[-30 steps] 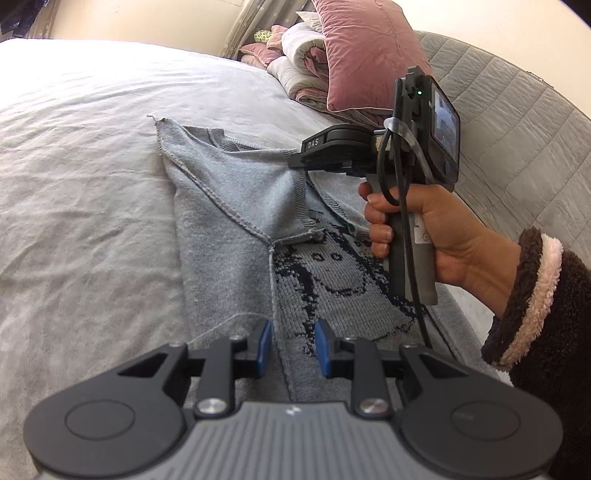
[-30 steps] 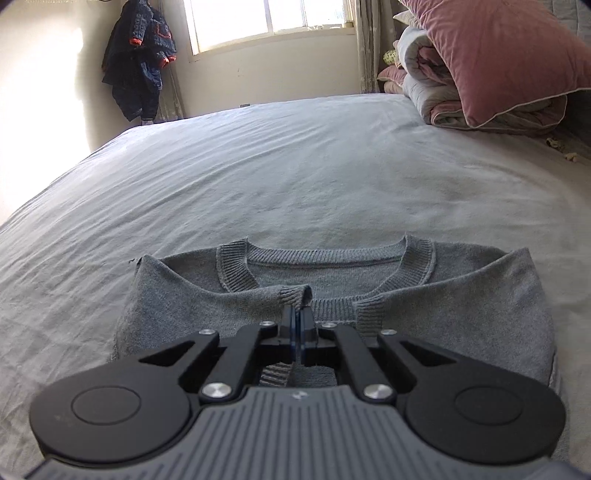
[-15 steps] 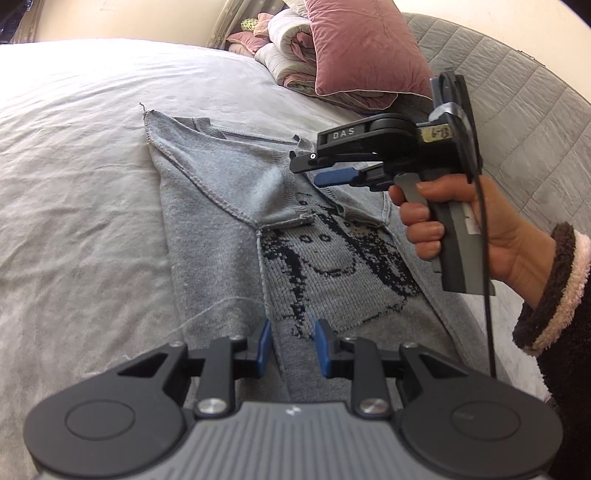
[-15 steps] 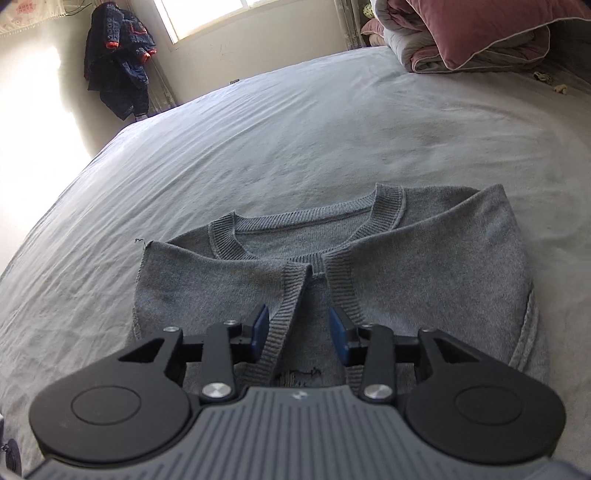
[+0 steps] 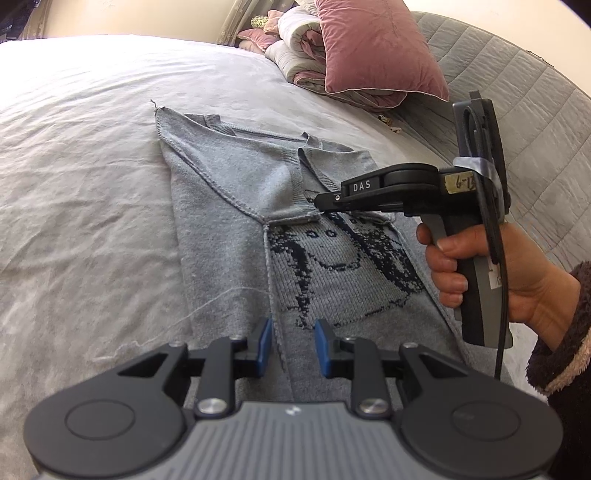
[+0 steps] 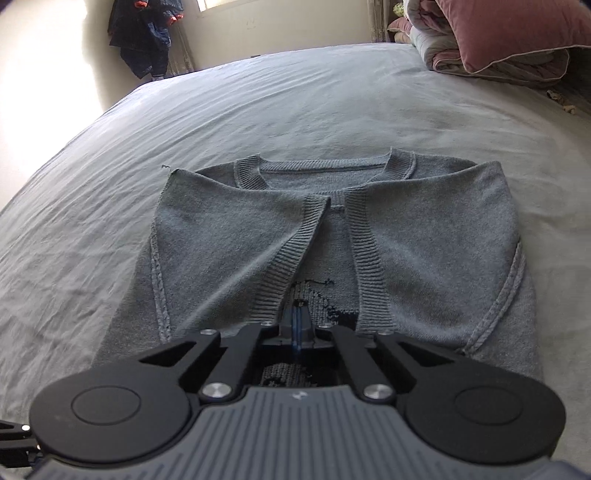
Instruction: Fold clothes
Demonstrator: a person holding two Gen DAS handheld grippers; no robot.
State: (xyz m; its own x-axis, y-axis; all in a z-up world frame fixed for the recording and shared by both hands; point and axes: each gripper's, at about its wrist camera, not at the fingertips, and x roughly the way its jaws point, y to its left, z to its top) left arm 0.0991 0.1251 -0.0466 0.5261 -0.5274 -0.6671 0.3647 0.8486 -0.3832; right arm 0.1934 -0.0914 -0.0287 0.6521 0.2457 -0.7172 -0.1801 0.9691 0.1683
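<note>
Half a second ago the right tongs (image 6: pixel 298 325) were standing spread over the folded sleeves; now their blue pads are pressing flat together with nothing between them, hanging just above the dark knitted pattern in the gap between the two ribbed cuffs. A second ago they were also shut, up near the collar, so they are sitting lower along the garment now. In the left wrist view the right tongs (image 5: pixel 318 201) are reaching in from the right, their tip by the hem of the left folded sleeve, a hand (image 5: pixel 491 273) in a dark fleecy sleeve gripping the handle. The left tongs (image 5: pixel 291 349) are staying as before, partly open, one seam of the garment running up between the pads; whether the pads are touching cloth I cannot tell.

The grey sweater (image 6: pixel 229 236) is lying flat on the bed (image 6: pixel 332 96), both sleeves folded inward over the chest, collar toward the far side. The sheet is pale grey and creased. A pink pillow (image 5: pixel 373 48) is resting on folded quilts by the quilted headboard (image 5: pixel 535 110). Dark clothing (image 6: pixel 144 33) is hanging beside a bright window.
</note>
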